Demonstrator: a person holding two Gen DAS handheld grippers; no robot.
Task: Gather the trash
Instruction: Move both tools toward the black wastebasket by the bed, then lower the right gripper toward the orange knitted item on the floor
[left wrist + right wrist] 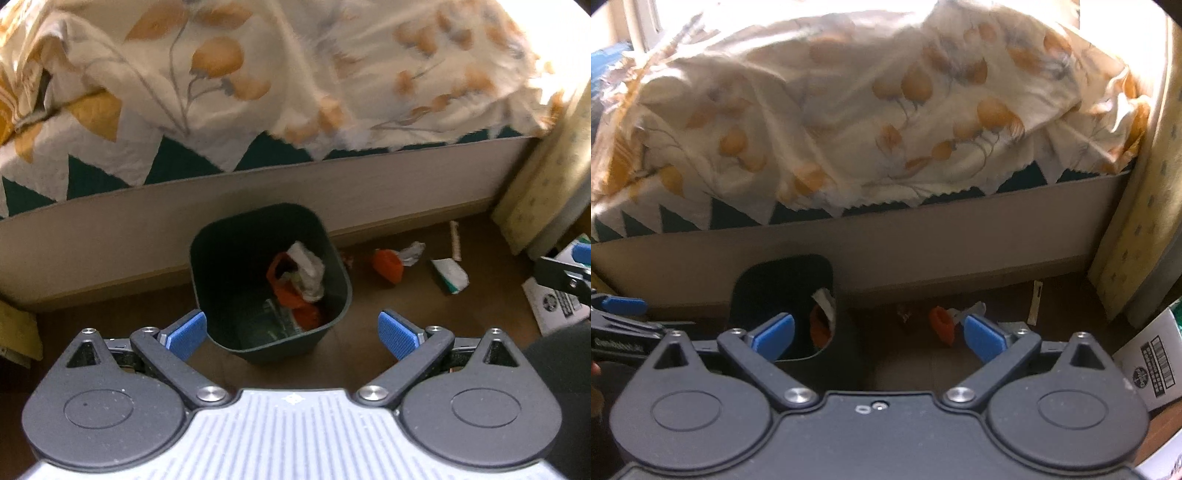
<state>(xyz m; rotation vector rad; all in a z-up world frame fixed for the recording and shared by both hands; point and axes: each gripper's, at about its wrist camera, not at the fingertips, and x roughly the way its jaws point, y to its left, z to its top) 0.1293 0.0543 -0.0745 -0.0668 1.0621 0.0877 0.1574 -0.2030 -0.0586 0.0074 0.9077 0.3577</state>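
Note:
A dark green bin (221, 254) stands on the brown floor by the bed, holding orange and white crumpled trash (299, 284). My left gripper (291, 334) is open just above the bin's near rim, nothing between its blue pads. To the bin's right on the floor lie an orange wrapper (388, 264), a crumpled white paper (413, 253), a green-and-white packet (450, 275) and a thin paper stick (455, 240). My right gripper (879, 334) is open and empty, low over the floor between the bin (783, 291) and the orange wrapper (942, 325).
The bed (258, 206) with a floral quilt runs along the far side. A yellow patterned curtain (546, 184) hangs at the right. A white printed box (1152, 362) sits at the right edge. A small dark-red scrap (905, 312) lies near the bed base.

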